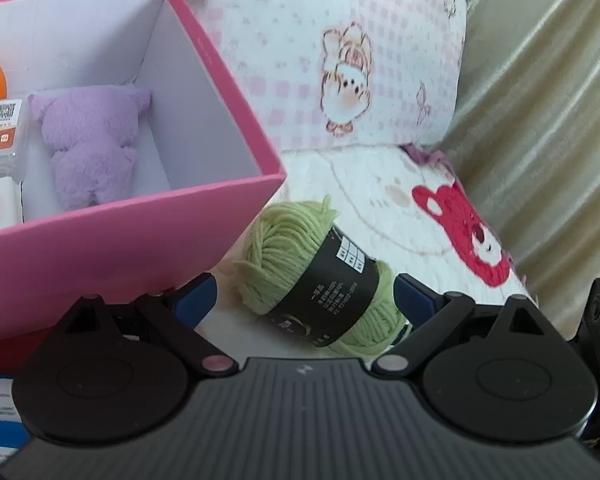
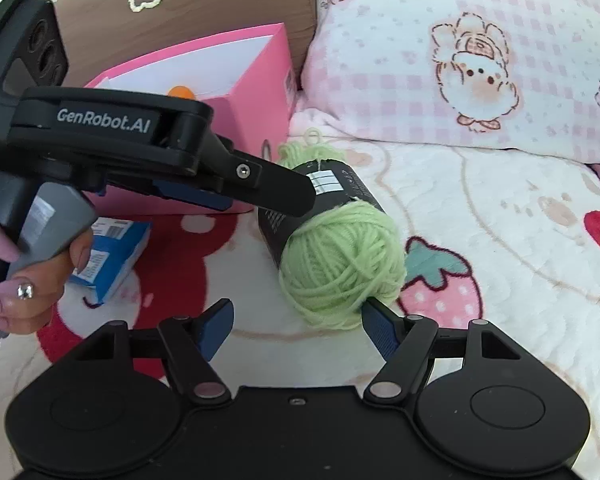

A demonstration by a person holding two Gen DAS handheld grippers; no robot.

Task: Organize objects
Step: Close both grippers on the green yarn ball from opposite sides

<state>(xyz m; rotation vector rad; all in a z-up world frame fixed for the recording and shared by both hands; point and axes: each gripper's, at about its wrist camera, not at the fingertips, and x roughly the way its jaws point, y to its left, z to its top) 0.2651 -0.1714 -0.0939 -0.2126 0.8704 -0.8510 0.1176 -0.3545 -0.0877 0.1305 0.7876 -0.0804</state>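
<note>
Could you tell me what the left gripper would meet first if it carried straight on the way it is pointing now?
Most likely the green yarn ball: it lies on the blanket just ahead of the left gripper, between its open fingers. The pink box stands off to one side.

Left gripper (image 1: 306, 300) angled downward, jaws spread wide, pads free of contact. Right gripper (image 2: 298, 326) likewise pitched down, jaws parted. Hand (image 2: 24, 276) wrapped around left grip handle.

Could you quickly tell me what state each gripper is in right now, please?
Left gripper: open, jaws either side of the green yarn ball, not pressing it.
Right gripper: open, holding nothing, yarn just ahead.
</note>
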